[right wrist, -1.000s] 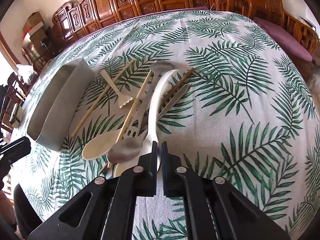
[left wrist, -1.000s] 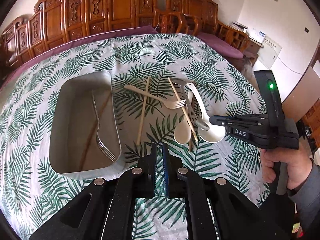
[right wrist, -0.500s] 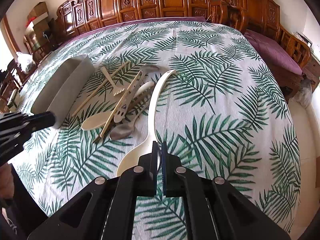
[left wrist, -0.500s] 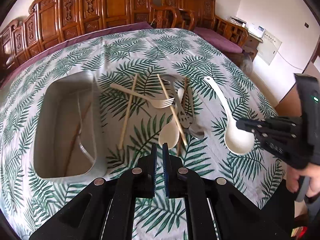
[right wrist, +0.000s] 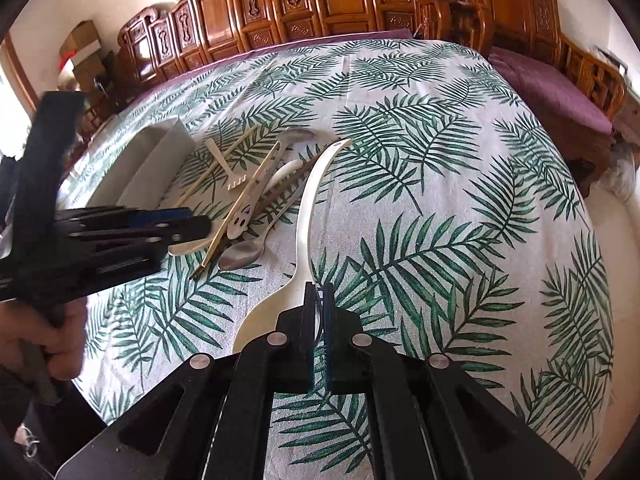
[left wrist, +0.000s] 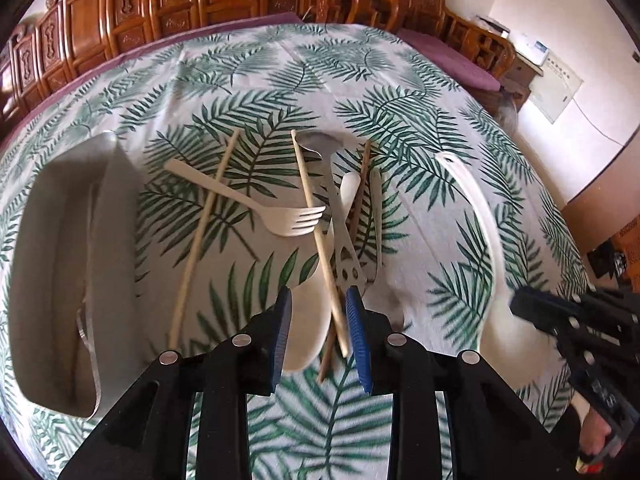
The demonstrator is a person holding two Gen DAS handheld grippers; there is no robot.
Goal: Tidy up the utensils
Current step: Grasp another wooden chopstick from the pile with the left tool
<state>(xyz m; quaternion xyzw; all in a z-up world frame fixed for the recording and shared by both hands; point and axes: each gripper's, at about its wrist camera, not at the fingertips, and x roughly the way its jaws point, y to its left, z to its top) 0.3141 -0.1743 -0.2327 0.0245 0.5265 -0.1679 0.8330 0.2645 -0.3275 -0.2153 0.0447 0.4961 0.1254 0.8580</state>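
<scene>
- While the left gripper (left wrist: pixel 316 328) hovers low over the pile of utensils (left wrist: pixel 340 220), its blue-padded fingers (left wrist: pixel 282 332) stand apart, with a pale chopstick (left wrist: pixel 320 240) and the bowl of a cream spoon (left wrist: pixel 308 320) in the gap; whether a pad touches them cannot be told.
- The right gripper (right wrist: pixel 318 340) has its fingers pressed together on the bowl end of a long white spoon (right wrist: pixel 308 216), whose handle points toward the far edge of the table (right wrist: pixel 500 200), clear of the pile.
- A grey tray (left wrist: pixel 48 272) sits near the table's left edge, left of the pile; a metal fork (left wrist: pixel 90 320) lies inside, its tines blurred.
- A cream fork (left wrist: pixel 256 208) crosses a second chopstick (left wrist: pixel 204 232) between tray and pile.
- The white spoon's bowl is mostly hidden behind the right gripper, and motion blur softens the pile's near end.
- The table's right half and far edge hold only leaf-print cloth, with carved wooden chairs (right wrist: pixel 320 0) beyond it.
</scene>
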